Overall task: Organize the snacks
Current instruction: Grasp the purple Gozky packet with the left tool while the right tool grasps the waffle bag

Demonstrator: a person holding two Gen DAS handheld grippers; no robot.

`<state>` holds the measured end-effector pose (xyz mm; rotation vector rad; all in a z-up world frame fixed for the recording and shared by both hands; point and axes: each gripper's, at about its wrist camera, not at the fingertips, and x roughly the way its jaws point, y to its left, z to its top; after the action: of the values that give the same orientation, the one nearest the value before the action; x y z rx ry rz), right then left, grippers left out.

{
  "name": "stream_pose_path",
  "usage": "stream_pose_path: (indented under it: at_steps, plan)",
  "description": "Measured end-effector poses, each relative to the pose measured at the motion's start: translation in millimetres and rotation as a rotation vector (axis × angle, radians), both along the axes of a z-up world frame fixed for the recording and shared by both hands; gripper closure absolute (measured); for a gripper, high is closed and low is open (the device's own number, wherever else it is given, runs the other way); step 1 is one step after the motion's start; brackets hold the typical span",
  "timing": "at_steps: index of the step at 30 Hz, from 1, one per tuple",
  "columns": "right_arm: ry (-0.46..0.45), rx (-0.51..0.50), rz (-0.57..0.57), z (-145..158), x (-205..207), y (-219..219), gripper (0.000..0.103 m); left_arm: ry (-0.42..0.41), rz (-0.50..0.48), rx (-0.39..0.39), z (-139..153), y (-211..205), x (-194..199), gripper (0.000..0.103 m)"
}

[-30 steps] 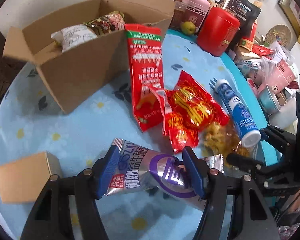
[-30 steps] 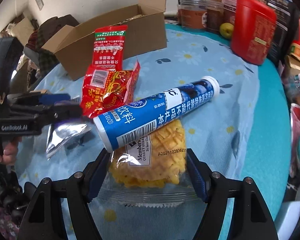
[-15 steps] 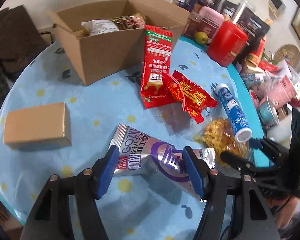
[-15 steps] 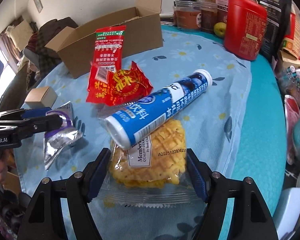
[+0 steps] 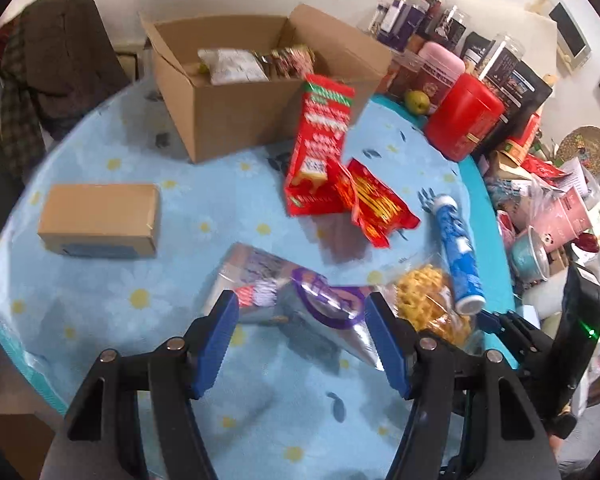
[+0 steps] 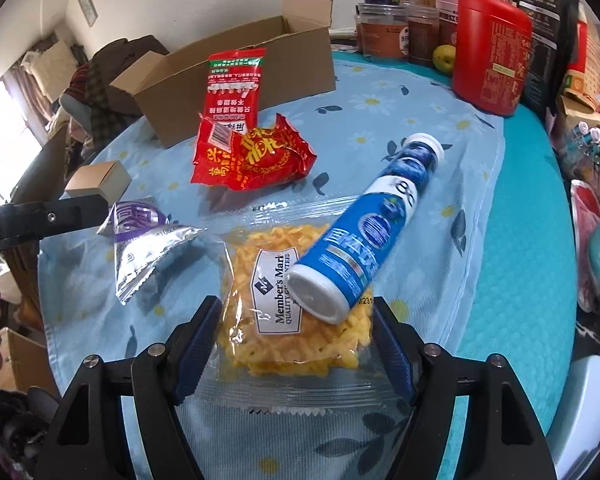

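Left wrist view: the left gripper has its jaws clamped across a silver pouch, crinkly, light and slippery foil, near the bench's front edge; best held mid-body. Right wrist view: the right gripper has its jaws clamped on a clear waffle pack, brittle inside, with a smooth, stiff blue tube lying across it that would likely roll off.

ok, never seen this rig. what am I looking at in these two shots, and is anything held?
No robot: a person holds tongs in each hand, each with a fisheye camera looking along its jaws. One picture is from the left tongs, the other from the right tongs. The left grip a silver-purple packet; the right grip a clear bag of yellow snacks, with a blue tube lying across it. On the flowered tablecloth: two red packets, a small closed box and an open cardboard box holding some packets.
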<state>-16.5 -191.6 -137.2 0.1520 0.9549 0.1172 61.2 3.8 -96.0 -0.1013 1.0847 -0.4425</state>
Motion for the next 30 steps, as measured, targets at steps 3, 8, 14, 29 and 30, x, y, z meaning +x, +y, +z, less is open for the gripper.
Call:
stream_pose_path:
  at_steps: [3, 8, 14, 29, 30]
  plan:
    - [-0.003, 0.004, 0.007, 0, -2, 0, 0.029, 0.079, -0.003, -0.038, -11, -3, 2, 0.038]
    - [-0.005, 0.012, 0.012, 0, -5, -2, 0.029, 0.162, 0.007, -0.072, -28, -6, 8, 0.038]
    - [0.005, 0.014, 0.008, 1, -3, -3, 0.028, 0.137, 0.051, -0.048, -27, 3, 21, 0.038]
    - [0.027, -0.008, 0.014, -2, 11, 4, 0.025, 0.162, 0.066, -0.048, -40, 0, 57, 0.038]
    - [0.027, -0.009, 0.014, -2, 12, 5, 0.025, 0.143, 0.069, -0.042, -41, 0, 58, 0.038]
